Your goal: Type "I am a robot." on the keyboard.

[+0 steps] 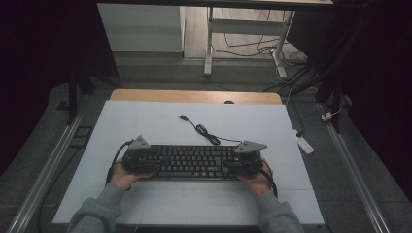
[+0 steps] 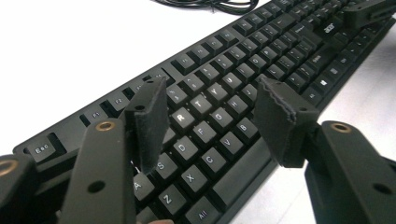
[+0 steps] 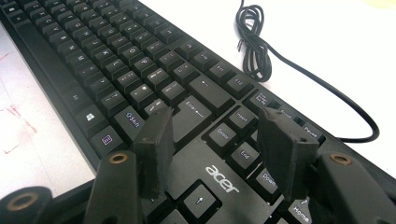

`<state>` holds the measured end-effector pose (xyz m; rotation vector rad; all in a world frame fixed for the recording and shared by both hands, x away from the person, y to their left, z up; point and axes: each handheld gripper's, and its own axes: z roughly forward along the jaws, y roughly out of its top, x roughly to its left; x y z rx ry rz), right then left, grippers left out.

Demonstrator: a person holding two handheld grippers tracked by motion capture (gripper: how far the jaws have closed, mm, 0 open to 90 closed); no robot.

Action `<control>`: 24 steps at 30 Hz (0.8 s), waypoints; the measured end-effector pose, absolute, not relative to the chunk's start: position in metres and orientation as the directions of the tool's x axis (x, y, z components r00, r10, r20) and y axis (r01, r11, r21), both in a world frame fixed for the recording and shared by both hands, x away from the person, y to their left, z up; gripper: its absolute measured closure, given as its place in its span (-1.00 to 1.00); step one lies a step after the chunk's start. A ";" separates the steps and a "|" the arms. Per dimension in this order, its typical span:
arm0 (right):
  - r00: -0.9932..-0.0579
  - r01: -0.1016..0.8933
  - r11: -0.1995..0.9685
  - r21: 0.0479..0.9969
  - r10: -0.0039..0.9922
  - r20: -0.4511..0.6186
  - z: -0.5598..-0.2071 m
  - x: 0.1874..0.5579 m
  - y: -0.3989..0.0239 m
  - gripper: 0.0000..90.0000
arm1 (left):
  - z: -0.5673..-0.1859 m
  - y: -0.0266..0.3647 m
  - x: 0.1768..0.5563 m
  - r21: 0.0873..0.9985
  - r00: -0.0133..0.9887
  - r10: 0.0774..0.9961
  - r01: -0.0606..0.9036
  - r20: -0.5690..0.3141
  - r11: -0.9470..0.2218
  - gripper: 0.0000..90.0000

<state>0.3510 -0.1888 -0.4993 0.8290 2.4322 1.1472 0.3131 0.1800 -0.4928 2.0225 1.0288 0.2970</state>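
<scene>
1. So there's a black keyboard (image 1: 192,161) lying flat on the white counter (image 1: 145,121), close to the person's edge, long side running left to right.
2. Left gripper (image 1: 154,168) sits over the keyboard's left end. In the left gripper view its jaws are spread apart and hang above the letter keys, roughly over the R/T/F/G area, with nothing pinched between them. Can't tell for sure if the tips touch the keycaps.
3. Right gripper (image 1: 227,167) is over the right end. In the right gripper view the jaws are also spread, above the Enter key and the Insert/Delete block, gripping nothing.
4. The keyboard's cable (image 1: 204,131) trails off the back edge, with a bundled loop in it, and the plug lies loose farther out on the counter.
5. Both hands stay near the front edge, grey sleeves (image 1: 97,211) coming in from the bottom.
</scene>
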 end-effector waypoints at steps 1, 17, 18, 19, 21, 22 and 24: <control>-0.778 0.365 0.508 0.781 0.627 -0.045 -0.499 0.351 -0.189 0.03 | -0.493 0.179 0.314 0.763 0.638 0.757 0.558 -0.144 -0.326 0.02; -0.776 0.367 0.514 0.775 0.629 -0.049 -0.500 0.351 -0.188 0.03 | -0.501 0.174 0.326 0.752 0.631 0.768 0.557 -0.109 -0.351 0.76; -0.777 0.368 0.514 0.775 0.627 -0.047 -0.500 0.351 -0.189 0.03 | -0.501 0.174 0.327 0.751 0.631 0.767 0.559 -0.111 -0.351 0.85; -0.776 0.367 0.513 0.775 0.629 -0.049 -0.500 0.351 -0.188 0.03 | -0.502 0.173 0.328 0.749 0.636 0.764 0.558 -0.108 -0.358 0.91; -0.777 0.367 0.514 0.775 0.628 -0.048 -0.499 0.351 -0.188 0.03 | -0.504 0.172 0.330 0.740 0.640 0.761 0.561 -0.104 -0.370 0.97; -0.777 0.368 0.514 0.775 0.628 -0.048 -0.499 0.351 -0.188 0.03 | -0.505 0.172 0.330 0.735 0.639 0.762 0.566 -0.105 -0.373 0.98; -0.777 0.367 0.515 0.775 0.628 -0.049 -0.499 0.351 -0.188 0.03 | -0.508 0.170 0.333 0.725 0.640 0.762 0.571 -0.100 -0.384 0.98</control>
